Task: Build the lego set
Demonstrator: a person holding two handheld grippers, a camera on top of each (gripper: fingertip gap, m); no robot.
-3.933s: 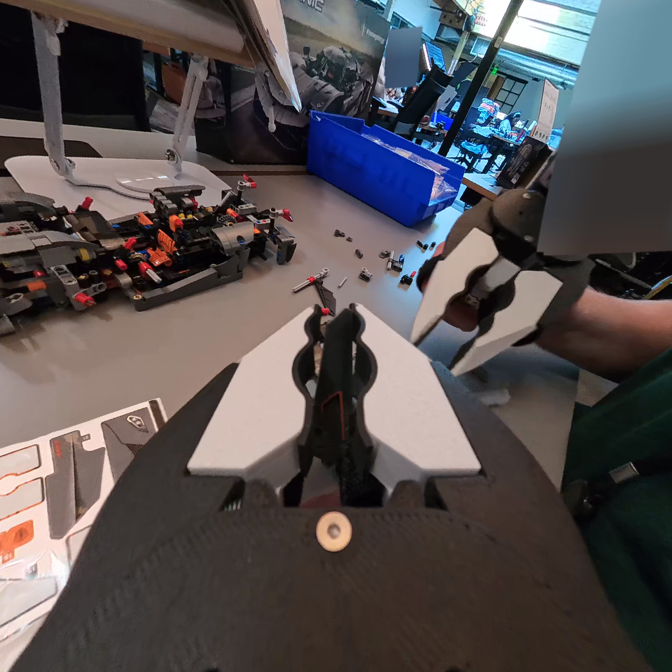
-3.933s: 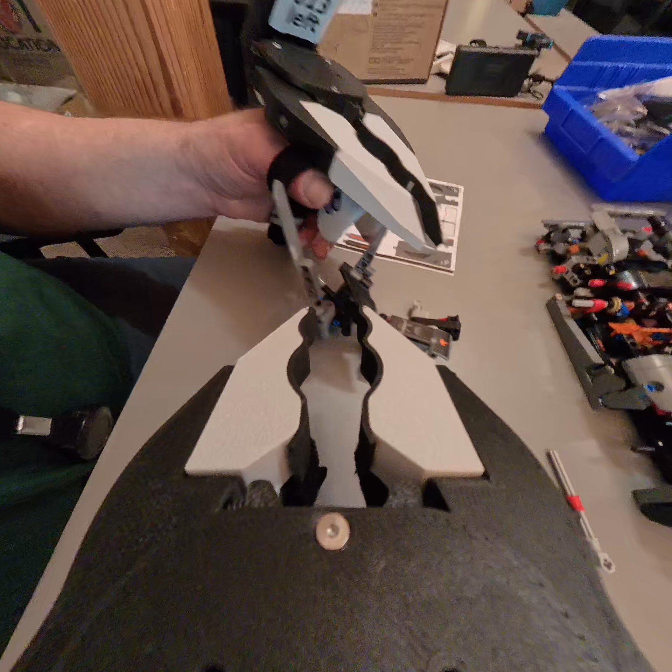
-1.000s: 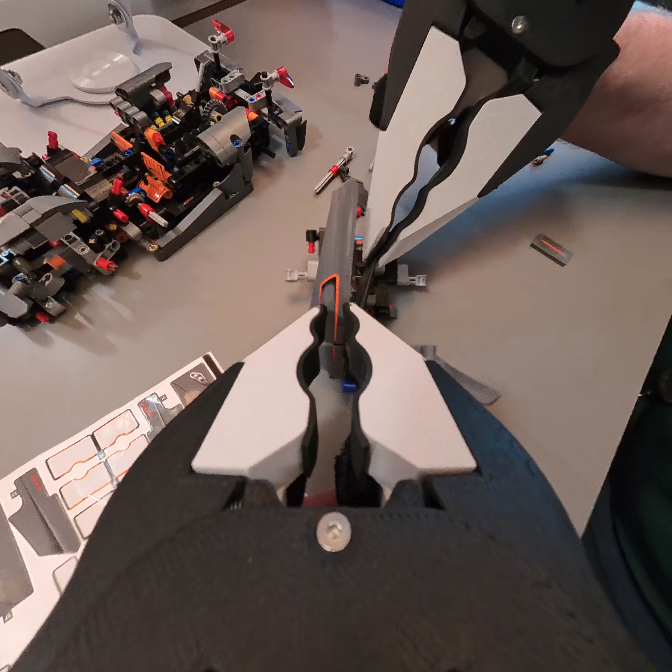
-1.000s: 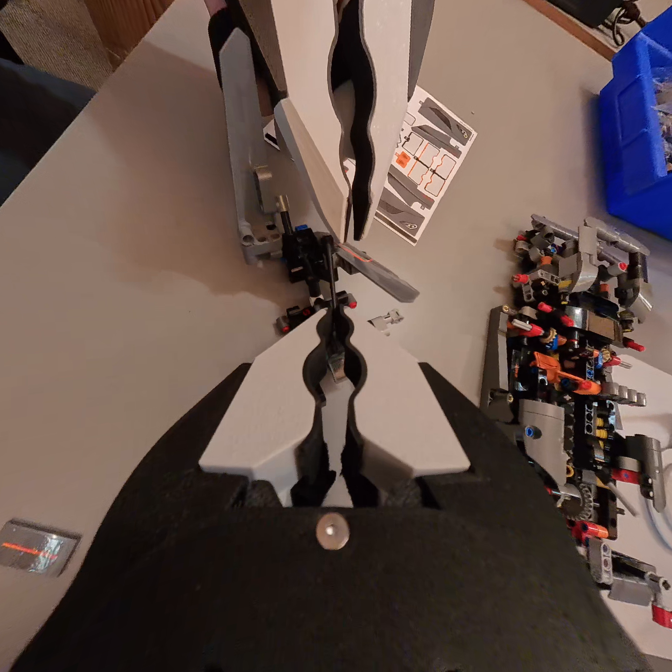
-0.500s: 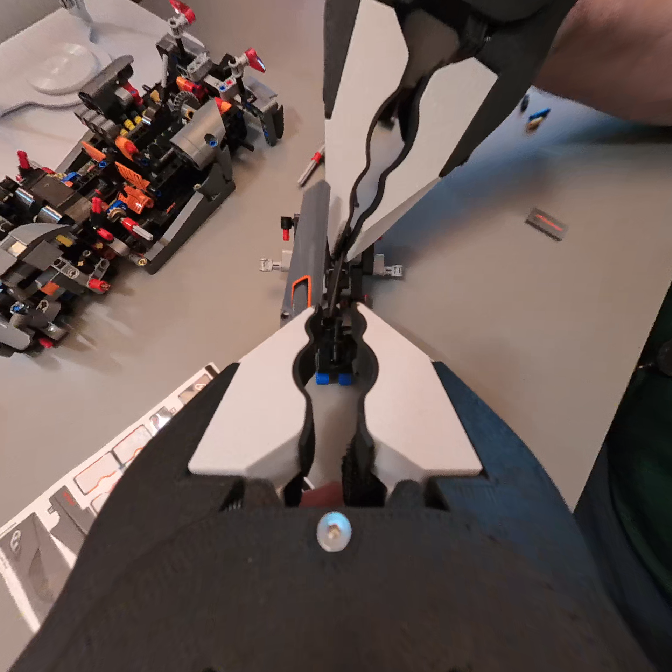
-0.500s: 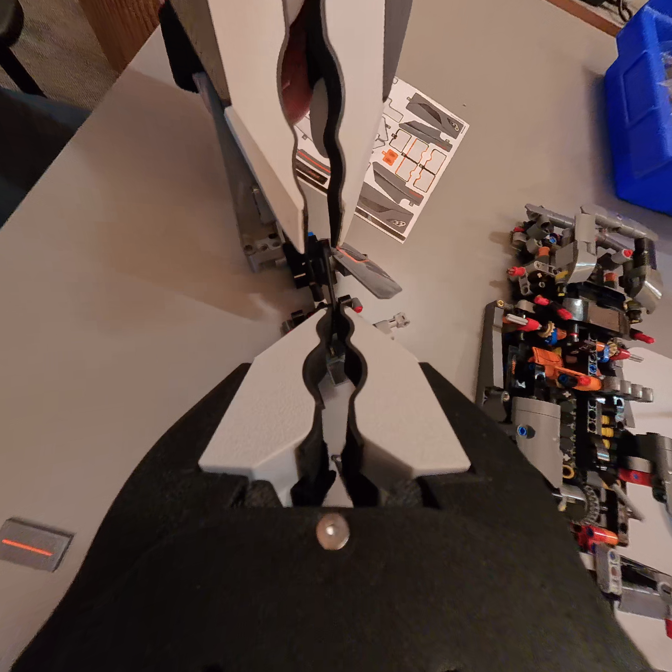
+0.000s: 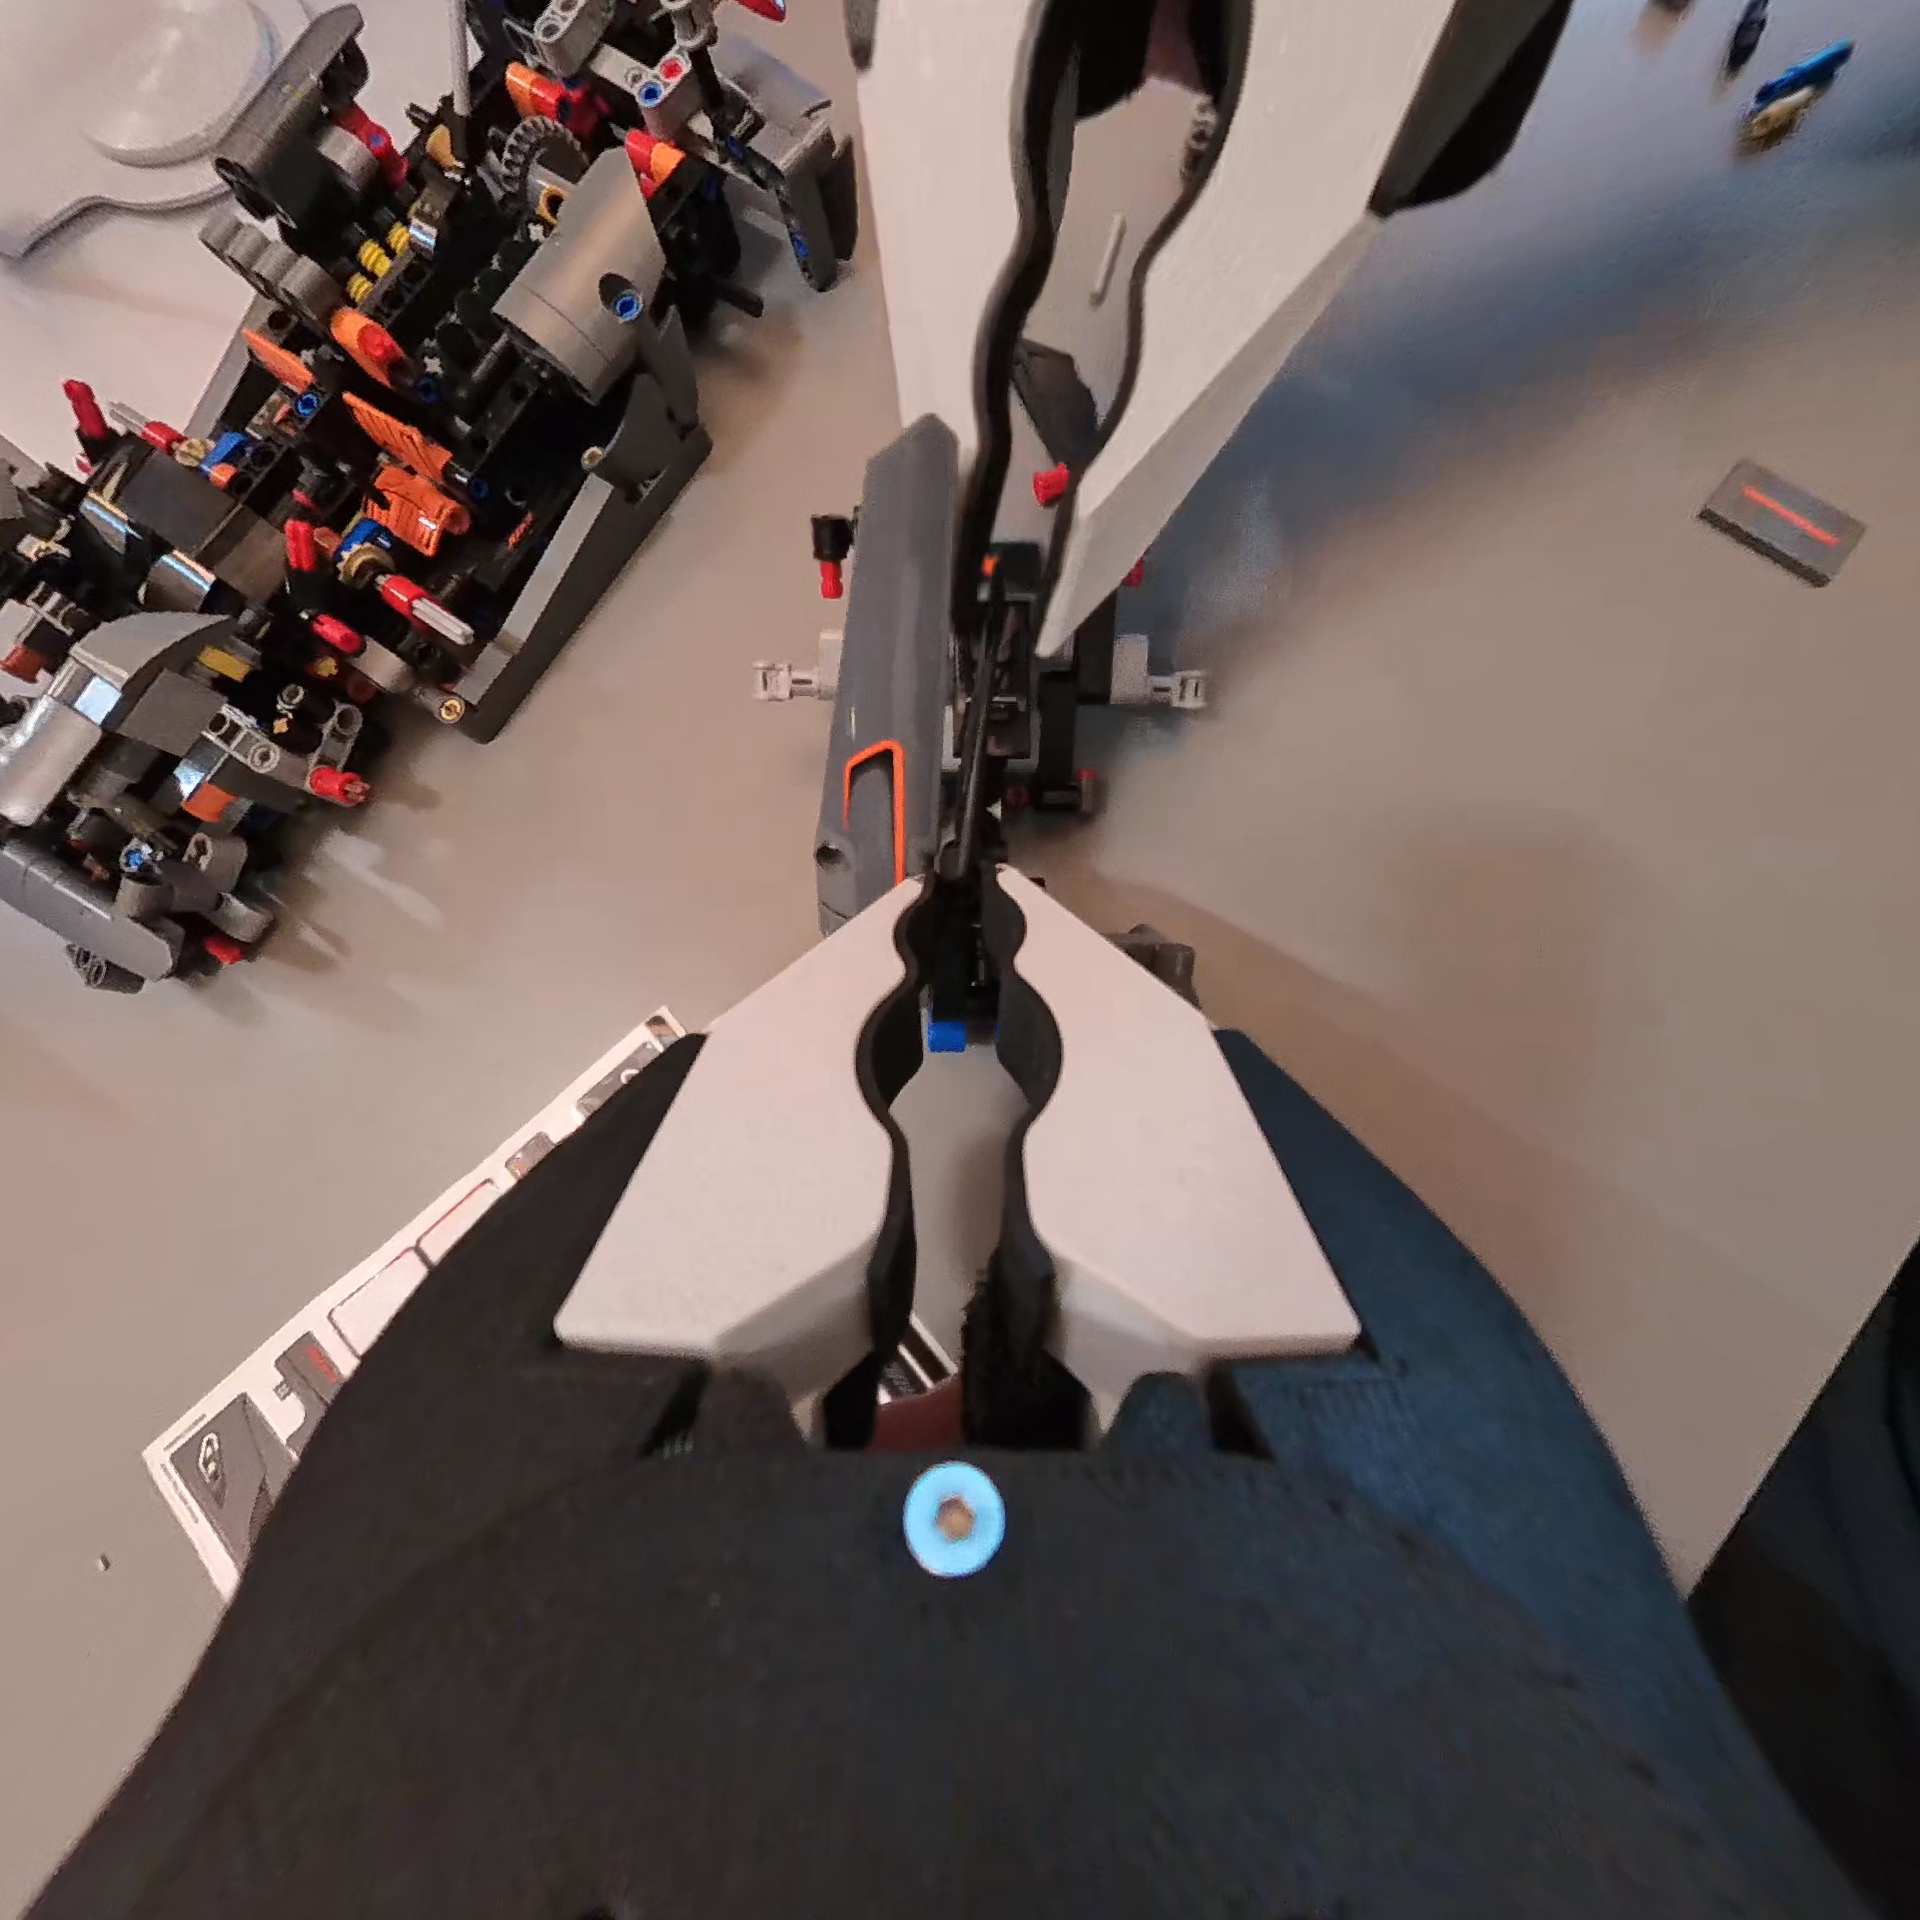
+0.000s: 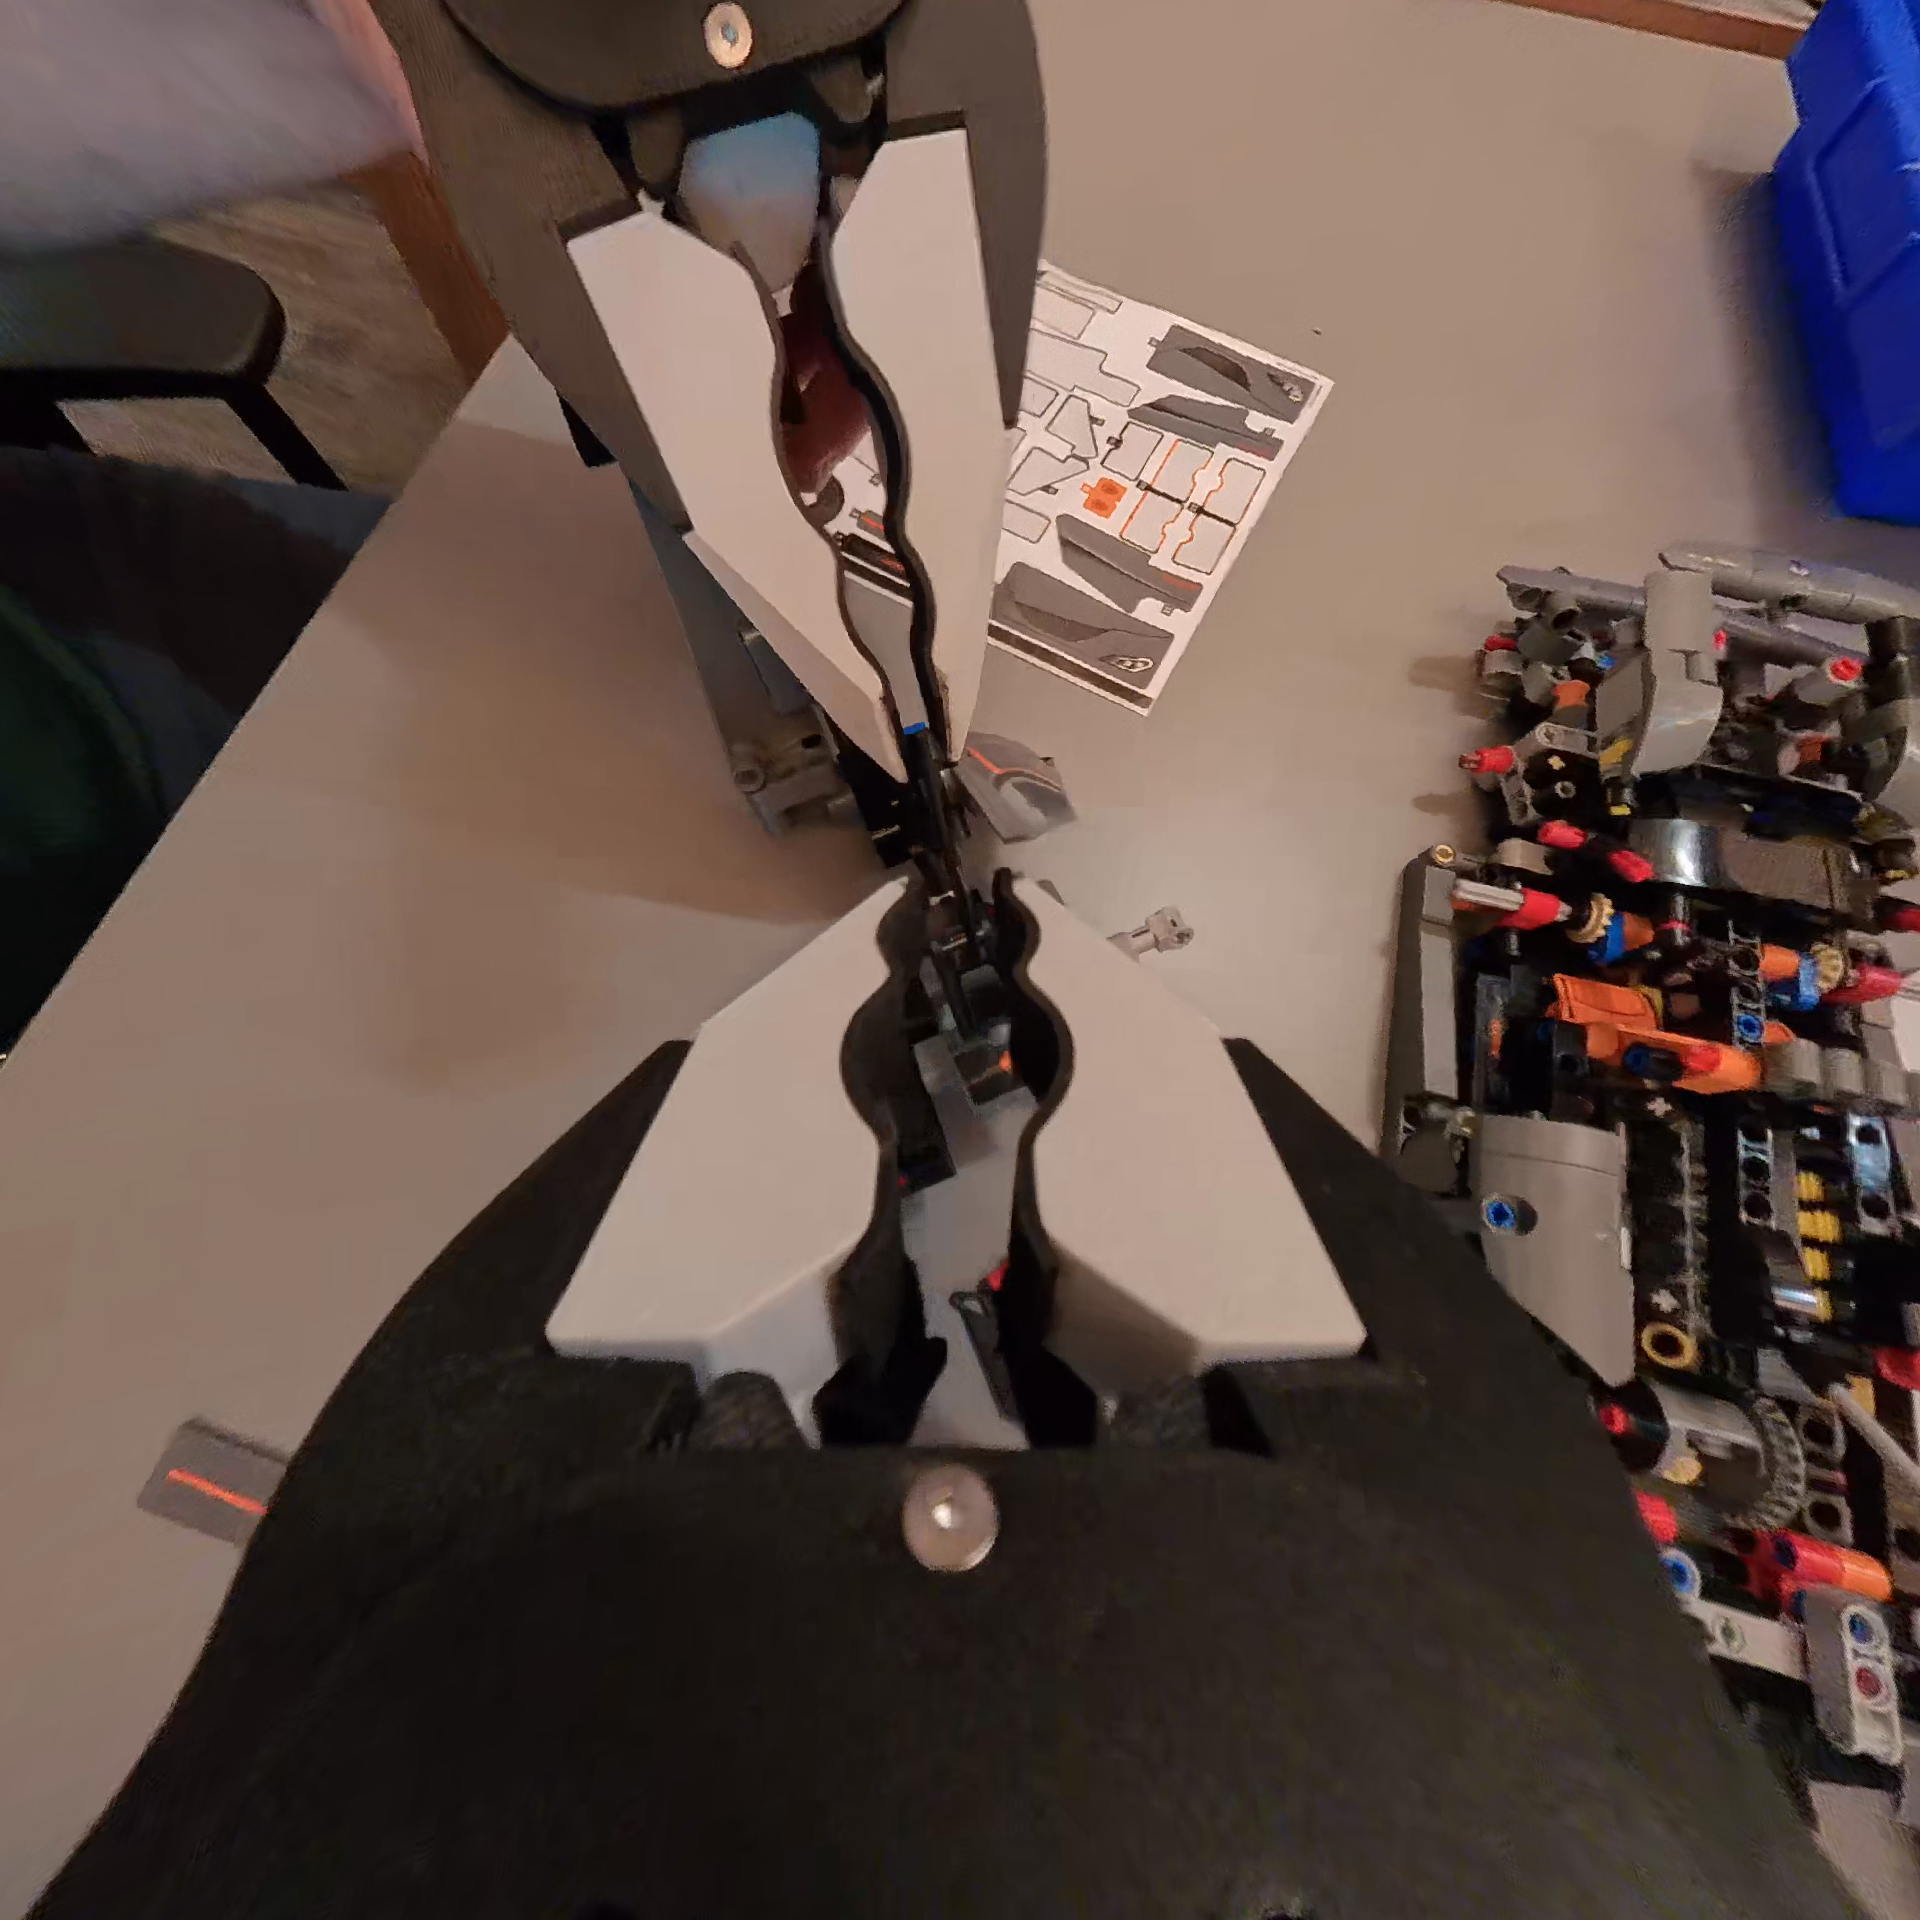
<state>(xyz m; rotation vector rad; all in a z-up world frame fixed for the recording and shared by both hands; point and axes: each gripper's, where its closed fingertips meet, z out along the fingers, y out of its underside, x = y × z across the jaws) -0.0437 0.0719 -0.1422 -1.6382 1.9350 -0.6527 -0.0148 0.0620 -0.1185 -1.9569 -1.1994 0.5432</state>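
Observation:
A small lego sub-assembly (image 7: 894, 665) lies on the grey table between my two grippers. It has a dark grey panel with an orange line, a grey beam (image 8: 748, 665) and a thin black rod (image 8: 940, 821). My left gripper (image 7: 956, 894) is shut on its near black end, with a blue pin (image 7: 945, 1034) between the jaws. My right gripper (image 8: 961, 894) is shut on the opposite black end. Each gripper shows tip to tip in the other view: the right one (image 7: 1023, 613) and the left one (image 8: 920, 743). The large car chassis (image 7: 364, 416) sits to the left, and also shows in the right wrist view (image 8: 1683, 987).
A sticker sheet (image 8: 1164, 499) lies behind the left gripper and also shows in the left wrist view (image 7: 416, 1247). A small dark tile with a red line (image 7: 1782, 520) lies apart on the table. A blue bin (image 8: 1860, 260) stands at the far corner. The table edge (image 8: 312, 675) is near. The gap from one gripper's tips to the other's is roughly 4 centimetres.
Both grippers have come down and closed in on the sub-assembly on the table. The tips now nearly meet. The left gripper has shifted from the grey panel to the black end.

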